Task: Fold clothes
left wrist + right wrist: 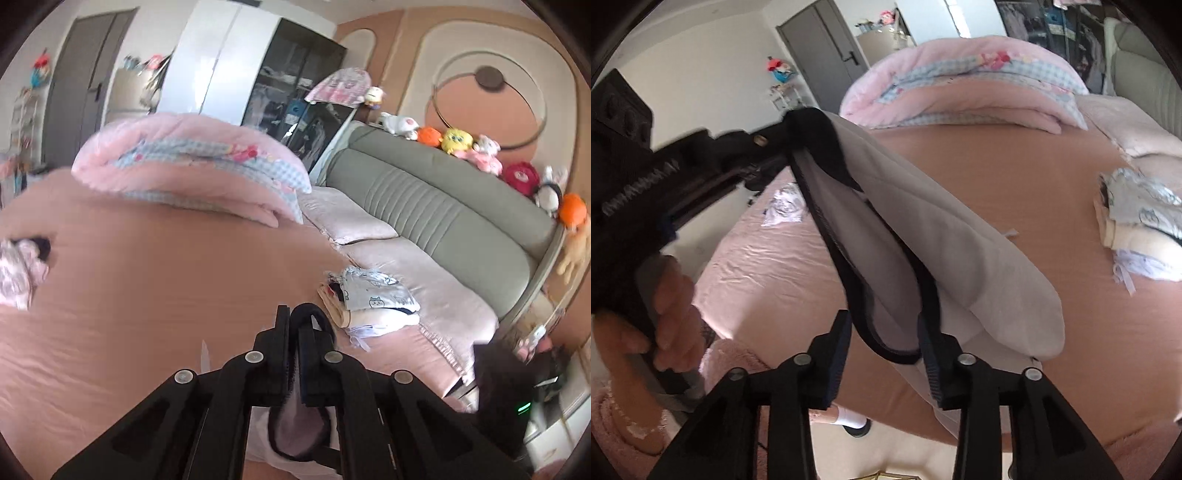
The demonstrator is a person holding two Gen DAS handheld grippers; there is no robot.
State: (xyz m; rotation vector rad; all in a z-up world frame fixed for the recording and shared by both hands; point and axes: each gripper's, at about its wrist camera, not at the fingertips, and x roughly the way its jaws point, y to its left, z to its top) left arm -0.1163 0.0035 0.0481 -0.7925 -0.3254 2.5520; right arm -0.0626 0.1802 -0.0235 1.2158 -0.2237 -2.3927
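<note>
Fingers of the left gripper (295, 325) clamped on the black trim of a pale grey garment (923, 236), holding it up over the pink bed (129, 295). Fingers of the right gripper (886, 354) parted, with the garment's lower black-edged loop hanging between them, pads not pressing. Hand (665, 317) wrapped round the left gripper's handle. Further off on the bed: a stack of folded clothes (373, 299), a rolled pink quilt (192, 162), a crumpled flowery piece (18, 269)
</note>
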